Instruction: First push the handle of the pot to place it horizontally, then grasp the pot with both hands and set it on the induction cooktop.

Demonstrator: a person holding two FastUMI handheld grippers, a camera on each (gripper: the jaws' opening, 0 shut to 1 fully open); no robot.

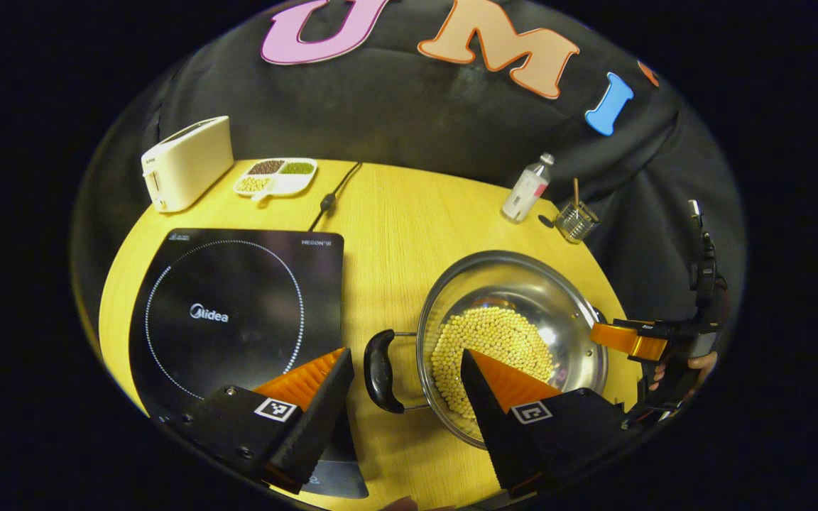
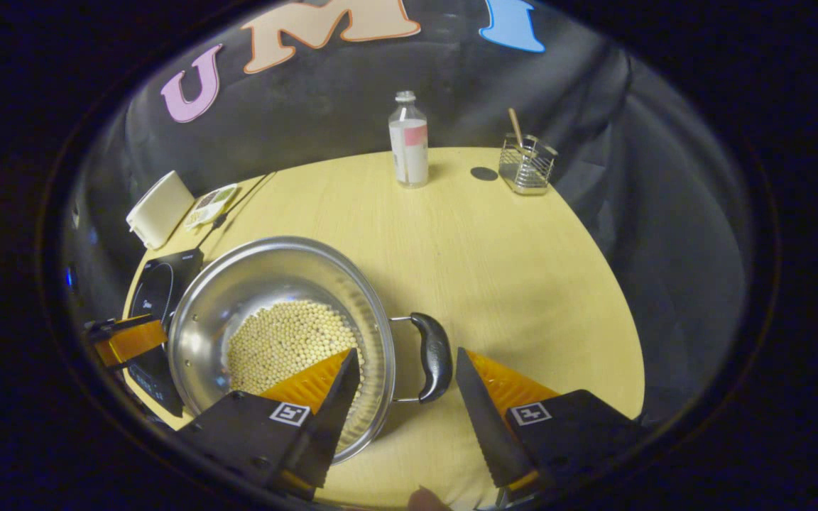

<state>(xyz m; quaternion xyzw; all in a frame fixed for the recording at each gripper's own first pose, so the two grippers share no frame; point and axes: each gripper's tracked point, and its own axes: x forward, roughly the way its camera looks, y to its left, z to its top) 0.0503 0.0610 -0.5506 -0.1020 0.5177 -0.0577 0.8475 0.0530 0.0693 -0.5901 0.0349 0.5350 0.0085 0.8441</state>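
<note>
A steel pot (image 1: 515,284) holding pale yellow beans stands on the wooden table, just right of the black induction cooktop (image 1: 238,312). In the left gripper view, my left gripper (image 1: 405,353) is open, its fingers on either side of the pot's black left handle (image 1: 383,369) without touching it. In the right gripper view, my right gripper (image 2: 406,351) is open around the other black handle (image 2: 434,355) of the pot (image 2: 267,284). The right gripper (image 1: 629,341) also appears beyond the pot's far rim, held by a hand (image 1: 693,365). The cooktop (image 2: 157,291) lies past the pot.
A cream toaster (image 1: 185,163) and a divided dish of grains (image 1: 275,176) sit at the back left, with the cooktop's cable (image 1: 331,199) beside them. A small bottle (image 2: 409,142) and a wire holder (image 2: 526,163) stand at the back. Bare tabletop (image 2: 522,284) spreads right of the pot.
</note>
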